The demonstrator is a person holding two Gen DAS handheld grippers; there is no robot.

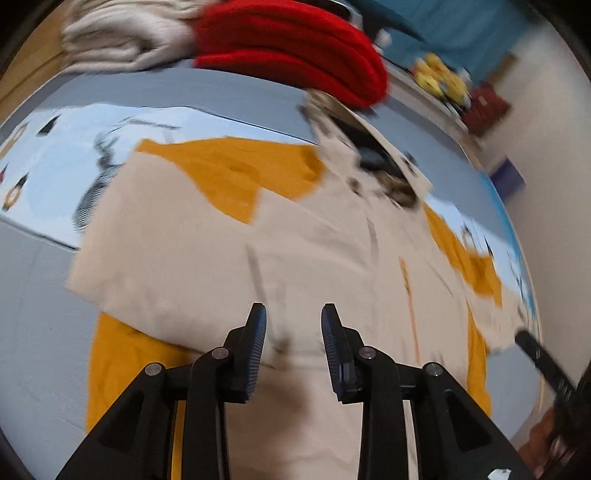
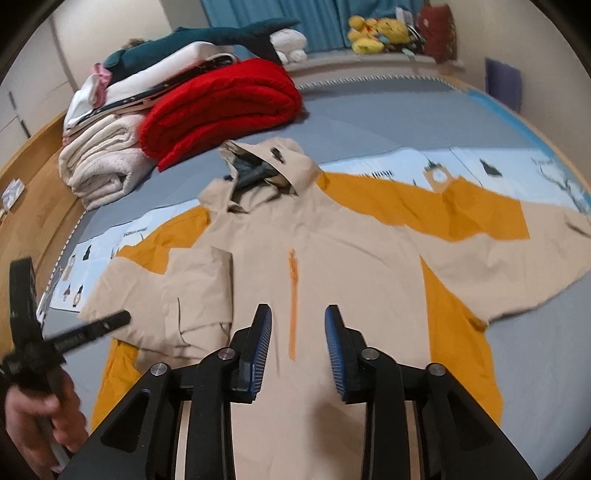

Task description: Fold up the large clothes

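Jacket (image 2: 332, 258) lay face-up, flat on bed (image 2: 388, 110), hood (image 2: 266, 166) at 12 o'clock. Sleeve at 9 o'clock (image 2: 184, 295) already folded in over body; sleeve at 3 o'clock (image 2: 517, 258) spread out, unfolded. Left gripper (image 1: 293, 339) and right gripper (image 2: 298, 339) jaws apart, nothing between them, probably clear of cloth. Body folds remained

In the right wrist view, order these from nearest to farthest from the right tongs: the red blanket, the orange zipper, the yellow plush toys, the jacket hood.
1. Orange zipper, just ahead of the right tongs.
2. Jacket hood, centre, farther up.
3. Red blanket, upper left.
4. Yellow plush toys, on the far ledge.
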